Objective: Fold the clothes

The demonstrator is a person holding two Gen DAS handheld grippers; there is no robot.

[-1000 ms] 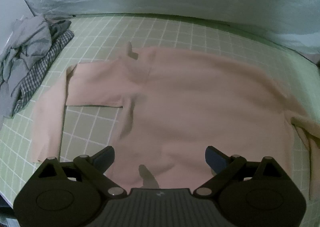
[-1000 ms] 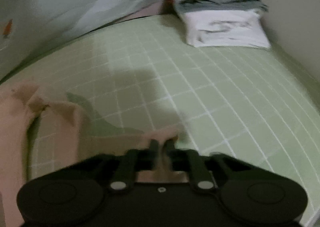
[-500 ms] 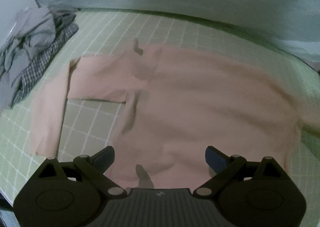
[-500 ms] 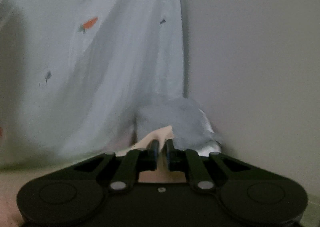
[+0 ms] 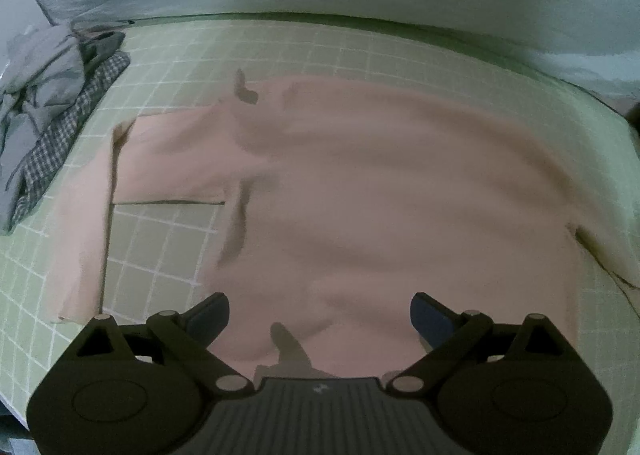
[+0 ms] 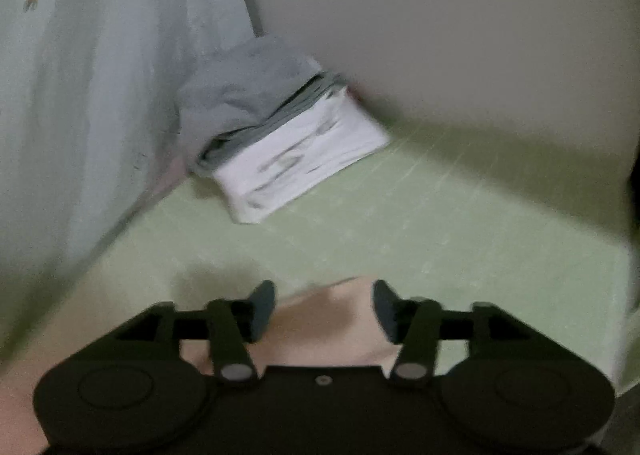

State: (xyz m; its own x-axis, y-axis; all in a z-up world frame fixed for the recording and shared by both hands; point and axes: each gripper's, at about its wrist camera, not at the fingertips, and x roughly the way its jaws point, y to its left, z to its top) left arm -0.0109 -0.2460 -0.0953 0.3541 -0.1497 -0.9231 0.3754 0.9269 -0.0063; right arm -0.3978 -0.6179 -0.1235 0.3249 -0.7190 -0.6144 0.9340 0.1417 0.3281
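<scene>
Sweater (image 6: 320, 319) apparently loose between right gripper's (image 6: 323, 309) opening jaws.

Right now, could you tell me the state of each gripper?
Left gripper: open, holding nothing.
Right gripper: jaws opening, pink garment between them, not gripped.

Pink sweater (image 5: 380, 191) spread flat on green checked sheet (image 5: 168, 247), left gripper (image 5: 320, 315) above its hem, jaws wide apart, crumpled grey clothes (image 5: 48, 103) far left

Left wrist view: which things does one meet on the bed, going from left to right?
Grey and checked clothes pile → pink sweater's folded sleeve → pink sweater's body → its other sleeve at the right edge.
</scene>
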